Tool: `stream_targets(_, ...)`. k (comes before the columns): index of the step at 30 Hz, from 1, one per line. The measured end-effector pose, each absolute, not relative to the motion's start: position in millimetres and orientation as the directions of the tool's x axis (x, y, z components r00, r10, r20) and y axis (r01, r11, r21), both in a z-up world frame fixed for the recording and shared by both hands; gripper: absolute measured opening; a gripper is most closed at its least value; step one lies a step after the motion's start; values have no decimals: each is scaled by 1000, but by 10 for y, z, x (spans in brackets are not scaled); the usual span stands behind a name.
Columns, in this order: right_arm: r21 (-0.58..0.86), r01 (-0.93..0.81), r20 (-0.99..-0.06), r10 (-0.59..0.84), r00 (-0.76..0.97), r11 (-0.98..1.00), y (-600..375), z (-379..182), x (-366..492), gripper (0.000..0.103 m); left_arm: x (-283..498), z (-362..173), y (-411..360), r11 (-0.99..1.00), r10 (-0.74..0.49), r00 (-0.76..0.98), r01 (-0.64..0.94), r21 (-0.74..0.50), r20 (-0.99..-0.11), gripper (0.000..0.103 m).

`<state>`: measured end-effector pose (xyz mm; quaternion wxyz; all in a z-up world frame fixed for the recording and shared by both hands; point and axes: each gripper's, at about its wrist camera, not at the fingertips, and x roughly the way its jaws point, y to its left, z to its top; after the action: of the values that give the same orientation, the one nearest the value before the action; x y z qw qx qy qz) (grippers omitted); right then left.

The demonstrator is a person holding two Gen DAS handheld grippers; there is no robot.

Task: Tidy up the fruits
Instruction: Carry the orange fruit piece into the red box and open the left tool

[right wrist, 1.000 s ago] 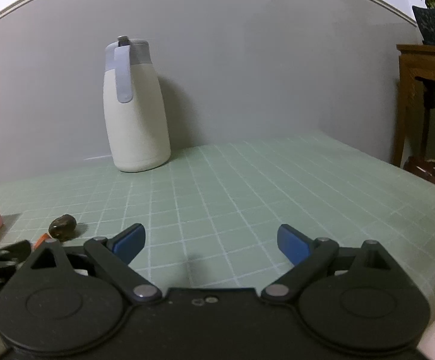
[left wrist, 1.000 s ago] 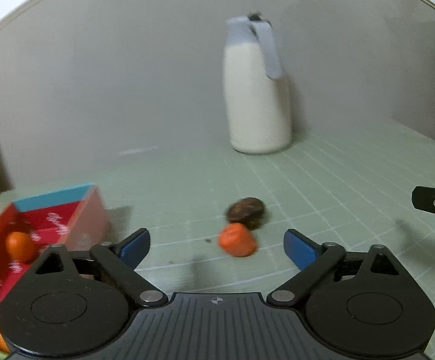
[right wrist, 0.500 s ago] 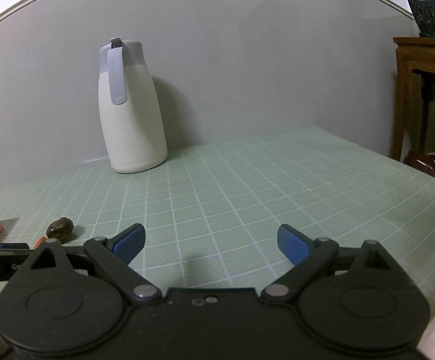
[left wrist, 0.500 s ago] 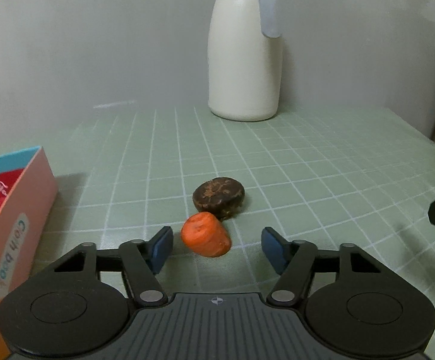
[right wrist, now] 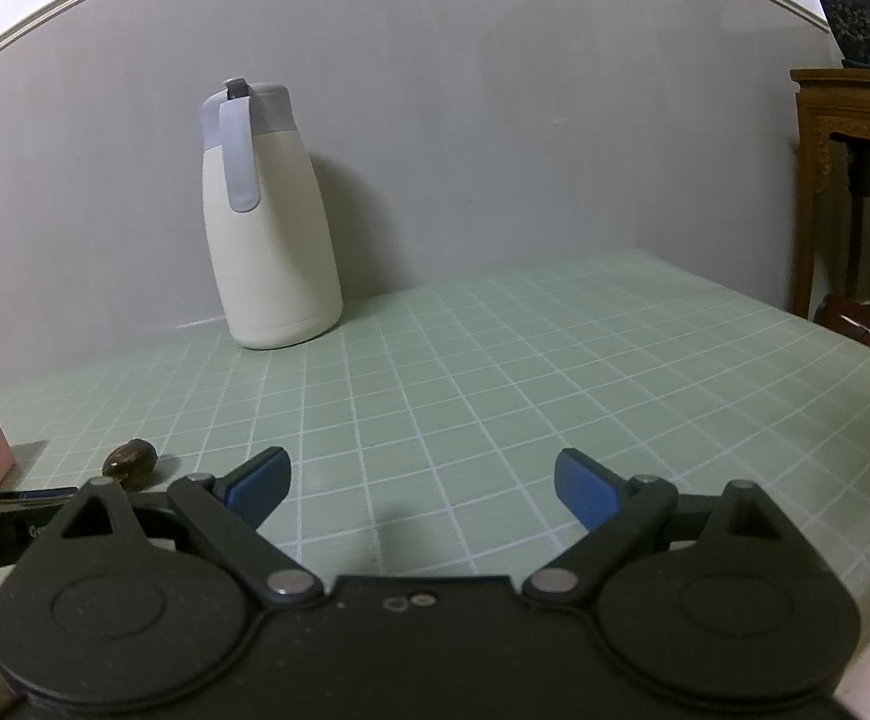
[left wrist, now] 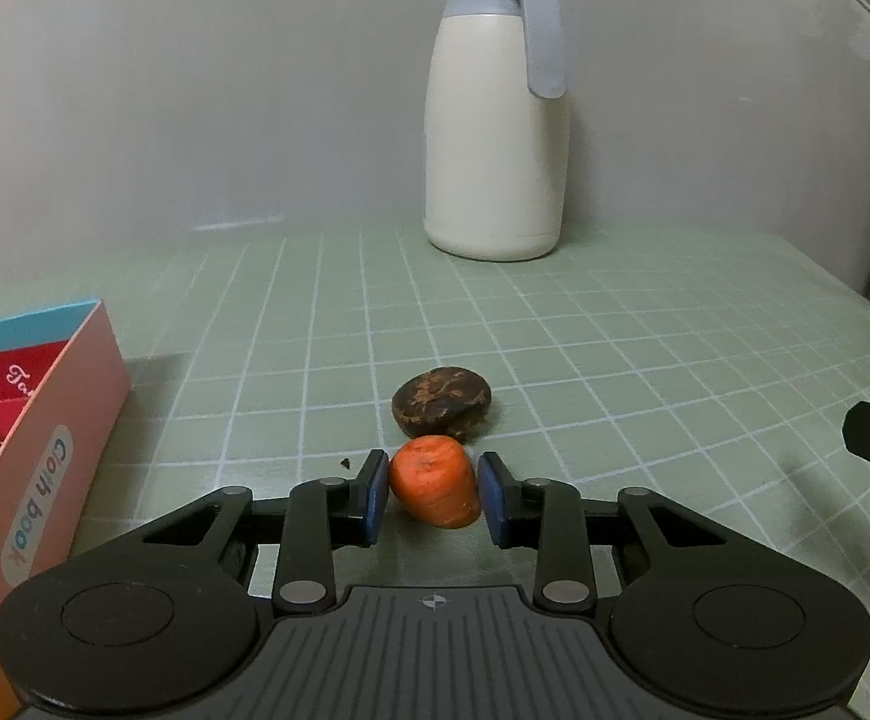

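Left gripper (left wrist: 433,497) pads flank the stubby orange fruit chunk (left wrist: 435,489) on the green gridded bench (left wrist: 645,360), nearly closed; squeeze gently, lift straight, avoid the dark brown round fruit (left wrist: 441,401) touching behind; right gripper (right wrist: 420,483) idles wide apart.

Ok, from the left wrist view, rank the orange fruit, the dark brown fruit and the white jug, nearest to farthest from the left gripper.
1. Orange fruit: between the left gripper fingers.
2. Dark brown fruit: just behind it, on the mat.
3. White jug: far back, right of centre, by the wall.
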<state>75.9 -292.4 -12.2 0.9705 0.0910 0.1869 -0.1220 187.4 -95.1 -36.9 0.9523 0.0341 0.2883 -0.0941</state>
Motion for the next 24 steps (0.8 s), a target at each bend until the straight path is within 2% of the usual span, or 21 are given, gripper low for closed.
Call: stream_targets(24,128,256,-390,-188,901,958,-2888,-114,774,95,1633,-233,-846,984,-146,849,179,18,-508,32)
